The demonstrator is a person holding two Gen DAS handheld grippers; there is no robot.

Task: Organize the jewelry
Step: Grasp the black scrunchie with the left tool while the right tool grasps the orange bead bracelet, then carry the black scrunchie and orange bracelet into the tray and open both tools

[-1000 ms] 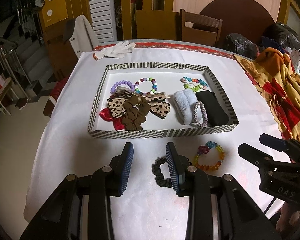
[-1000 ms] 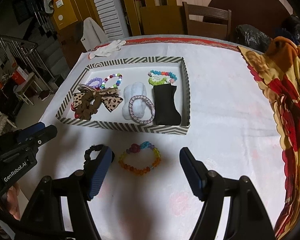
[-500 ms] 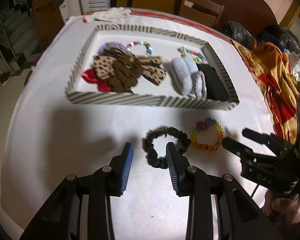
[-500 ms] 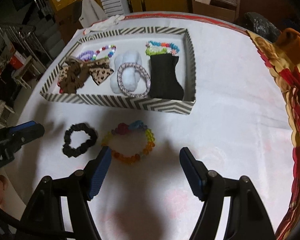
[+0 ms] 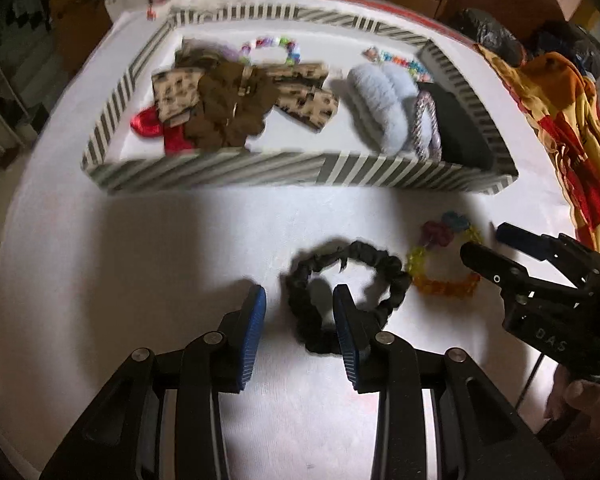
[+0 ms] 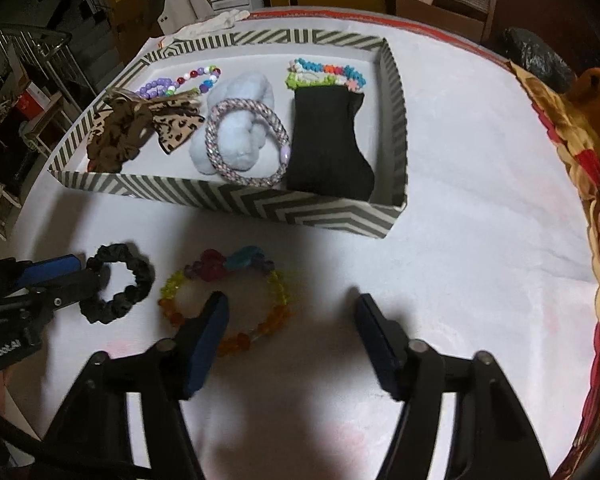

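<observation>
Ruffled black fabric of the scrunchie (image 5: 342, 280) is straddled on white cloth by the left gripper (image 5: 300, 322), ribbed blue pads apart. Translucent rainbow beads of the bracelet (image 6: 228, 300) are flanked by the right gripper (image 6: 292, 336), fingers spread wide, before the chevron-striped tray (image 6: 260, 204).

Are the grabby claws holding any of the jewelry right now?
No, nothing is held. The left gripper is open, straddling one side of the black scrunchie on the table. The right gripper is open over the colorful beaded bracelet.
</observation>
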